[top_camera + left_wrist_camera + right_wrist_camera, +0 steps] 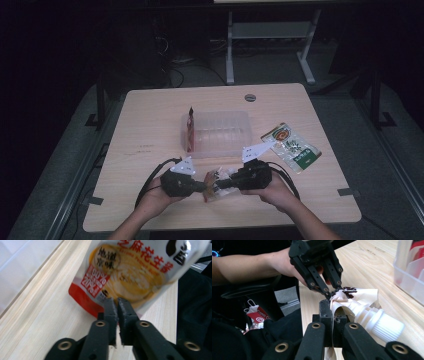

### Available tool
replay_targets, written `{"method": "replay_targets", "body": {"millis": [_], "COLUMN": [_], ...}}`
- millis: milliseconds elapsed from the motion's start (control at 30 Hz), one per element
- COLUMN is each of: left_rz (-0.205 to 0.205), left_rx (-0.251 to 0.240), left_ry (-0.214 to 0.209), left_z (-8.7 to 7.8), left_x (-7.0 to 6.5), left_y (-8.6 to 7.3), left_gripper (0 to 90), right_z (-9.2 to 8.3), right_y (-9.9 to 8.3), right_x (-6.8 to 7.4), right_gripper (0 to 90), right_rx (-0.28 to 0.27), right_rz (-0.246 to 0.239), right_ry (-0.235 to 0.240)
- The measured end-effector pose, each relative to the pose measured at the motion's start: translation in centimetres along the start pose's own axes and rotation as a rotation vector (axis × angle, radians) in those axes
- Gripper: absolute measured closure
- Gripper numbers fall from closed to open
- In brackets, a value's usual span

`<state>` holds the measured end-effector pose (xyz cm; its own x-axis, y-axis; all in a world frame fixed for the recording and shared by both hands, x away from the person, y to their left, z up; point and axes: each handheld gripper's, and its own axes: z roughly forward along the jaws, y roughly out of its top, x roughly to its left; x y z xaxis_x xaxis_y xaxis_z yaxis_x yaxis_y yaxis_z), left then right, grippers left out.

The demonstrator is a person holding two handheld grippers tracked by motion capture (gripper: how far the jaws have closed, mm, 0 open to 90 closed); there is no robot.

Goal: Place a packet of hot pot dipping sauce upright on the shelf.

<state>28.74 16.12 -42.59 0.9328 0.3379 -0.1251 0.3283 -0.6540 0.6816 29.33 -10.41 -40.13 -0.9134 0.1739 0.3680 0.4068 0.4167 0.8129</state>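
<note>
Near the table's front edge, both grippers pinch one soft spouted sauce pouch (pixel 218 183) with orange-and-red print: left gripper (pixel 117 305) nearly closed on its bottom edge, right gripper (pixel 332 315) clamped beside the white ribbed cap (pixel 382 325). It looks bound for the clear plastic tub (pixel 246 135), so that's left. Print's blurry, unreadable.

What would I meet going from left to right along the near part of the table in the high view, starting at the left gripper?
Left gripper → spouted sauce pouch held between both grippers → right gripper. Farther right and a little farther back, the green and white snack packet lies flat on the table.
</note>
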Motion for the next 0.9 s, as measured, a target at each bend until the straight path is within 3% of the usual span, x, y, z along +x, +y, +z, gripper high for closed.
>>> {"method": "replay_targets", "body": {"millis": [167, 267, 300, 333, 433, 533, 900], "left_rz": [-0.034, -0.054, -0.063, -0.089, -0.112, -0.133, -0.112], "left_rx": [0.0, 0.018, 0.017, 0.013, 0.004, 0.015, 0.033], "left_ry": [0.01, 0.011, 0.012, 0.013, 0.028, 0.027, 0.033], "left_z": [-0.9, -1.4, -1.5, -1.6, -2.1, -2.3, -2.0], "left_x": [0.2, 0.3, 0.4, 0.3, 0.3, 0.0, 0.2], "left_y": [-0.8, -1.6, -1.8, -2.1, -3.0, -3.6, -3.6], "left_gripper": [74.0, 62.7, 54.4, 54.4, 41.9, 37.9, 18.5], "right_z": [-0.5, -0.9, -1.1, -1.1, -1.5, -1.8, -3.2], "right_y": [-0.1, -0.1, -0.2, -0.2, 0.0, 0.2, 2.7], "right_x": [0.1, 0.1, 0.1, 0.1, 0.2, 0.2, -0.6], "right_gripper": [89.7, 89.7, 89.7, 89.7, 89.7, 89.6, 89.6], "right_rx": [-0.005, -0.007, -0.005, -0.005, -0.011, -0.009, -0.035], "right_rz": [-0.008, -0.007, -0.006, -0.006, -0.01, -0.008, -0.029], "right_ry": [-0.016, -0.022, -0.027, -0.027, -0.037, -0.046, -0.099]}}
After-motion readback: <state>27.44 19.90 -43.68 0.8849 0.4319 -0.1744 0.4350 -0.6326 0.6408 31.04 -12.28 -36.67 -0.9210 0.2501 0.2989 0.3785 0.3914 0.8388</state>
